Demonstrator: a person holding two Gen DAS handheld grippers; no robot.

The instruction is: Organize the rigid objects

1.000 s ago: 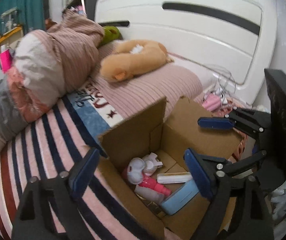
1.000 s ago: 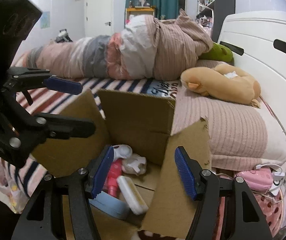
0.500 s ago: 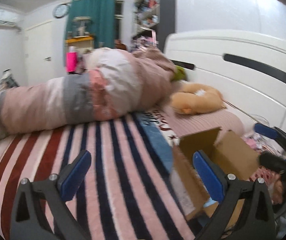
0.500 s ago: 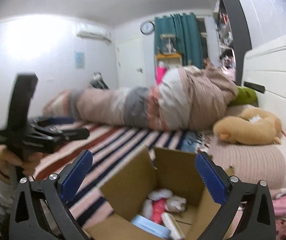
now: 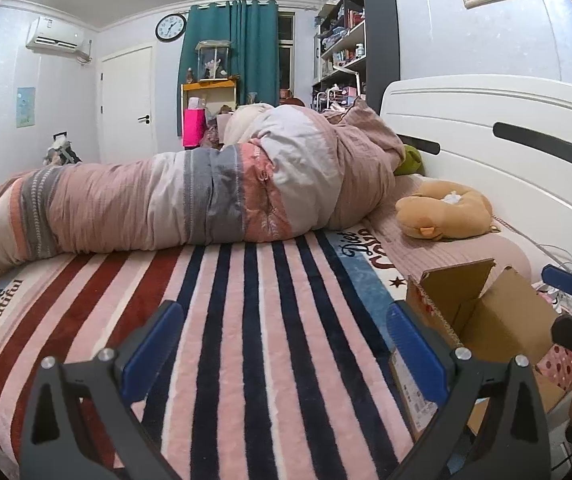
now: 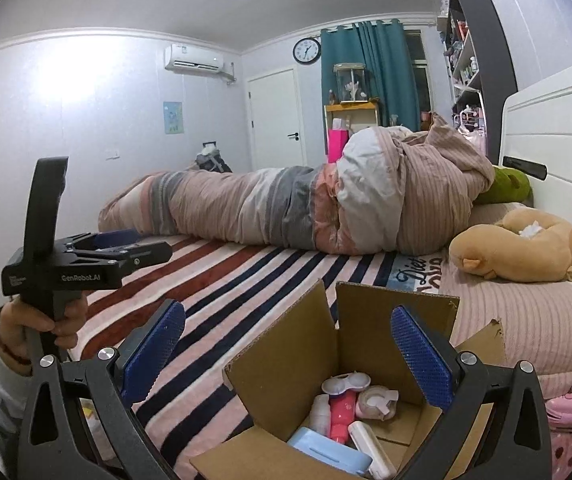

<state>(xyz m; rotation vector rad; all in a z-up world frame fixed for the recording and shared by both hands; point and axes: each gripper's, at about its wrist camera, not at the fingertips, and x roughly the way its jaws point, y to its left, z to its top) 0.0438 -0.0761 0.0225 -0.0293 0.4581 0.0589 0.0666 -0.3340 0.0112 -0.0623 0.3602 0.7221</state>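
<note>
Both handheld grippers hang released and empty, jaws spread wide: the right gripper [image 6: 288,350] above an open cardboard box [image 6: 286,364], the left gripper [image 5: 281,344] over the striped blanket [image 5: 245,300] beside it. The box sits at the near edge of the bed, close to the headboard [image 5: 486,128] end, holding a blue case [image 6: 328,454], a pink bottle [image 6: 342,414] and white containers [image 6: 344,384]. Farther back, a tan plush toy [image 6: 518,248] lies on the pink pillow [image 6: 518,312]; a rolled quilt [image 5: 185,204] stretches along the far edge.
</note>
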